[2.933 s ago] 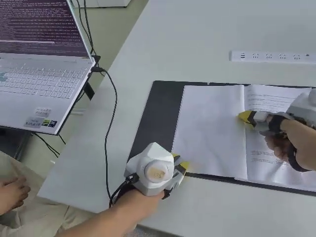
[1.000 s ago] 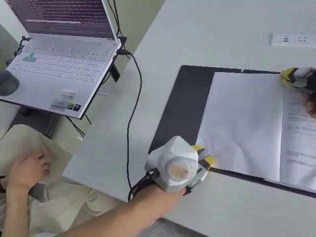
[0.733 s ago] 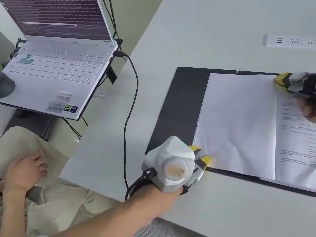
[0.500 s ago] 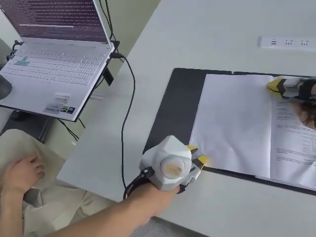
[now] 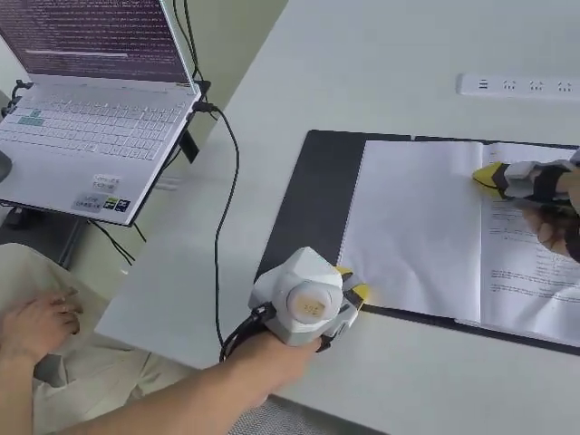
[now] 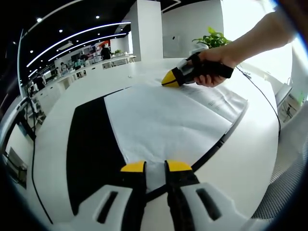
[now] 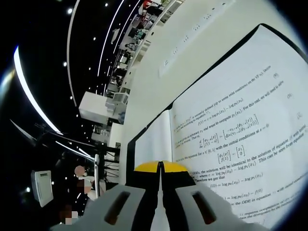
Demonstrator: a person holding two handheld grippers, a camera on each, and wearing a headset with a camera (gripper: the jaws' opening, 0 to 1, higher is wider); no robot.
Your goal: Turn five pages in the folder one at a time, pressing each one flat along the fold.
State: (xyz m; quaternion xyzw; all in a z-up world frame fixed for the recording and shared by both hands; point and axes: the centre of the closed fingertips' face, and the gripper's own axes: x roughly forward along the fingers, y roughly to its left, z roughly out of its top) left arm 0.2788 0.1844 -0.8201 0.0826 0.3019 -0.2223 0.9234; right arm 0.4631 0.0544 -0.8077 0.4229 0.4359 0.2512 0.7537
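Pressing the fold of the folder (image 5: 308, 208), fingers together, the right gripper (image 5: 483, 176) probably must slide down next; the left gripper (image 6: 155, 166) has fingers slightly apart.

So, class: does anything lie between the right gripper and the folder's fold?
Nothing visible does. The right gripper sits right at the fold, near the top edge of the folder, with its jaws shut.
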